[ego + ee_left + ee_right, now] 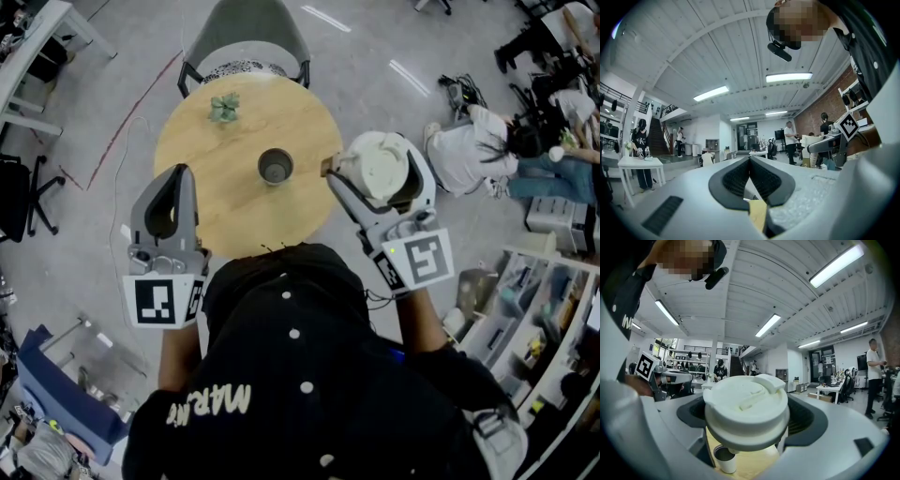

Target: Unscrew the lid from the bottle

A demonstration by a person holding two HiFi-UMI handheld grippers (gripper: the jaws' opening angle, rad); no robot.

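The open grey bottle stands upright near the middle of the round wooden table, with no lid on it. My right gripper is shut on the white lid, held off the bottle, above the table's right edge. In the right gripper view the lid fills the space between the jaws, and the bottle shows below it. My left gripper hovers at the table's left edge, shut, with nothing in it. Its dark pads meet in the left gripper view.
A small green plant sits at the far side of the table, and a grey chair stands behind it. A person sits on the floor to the right. Shelves line the right side.
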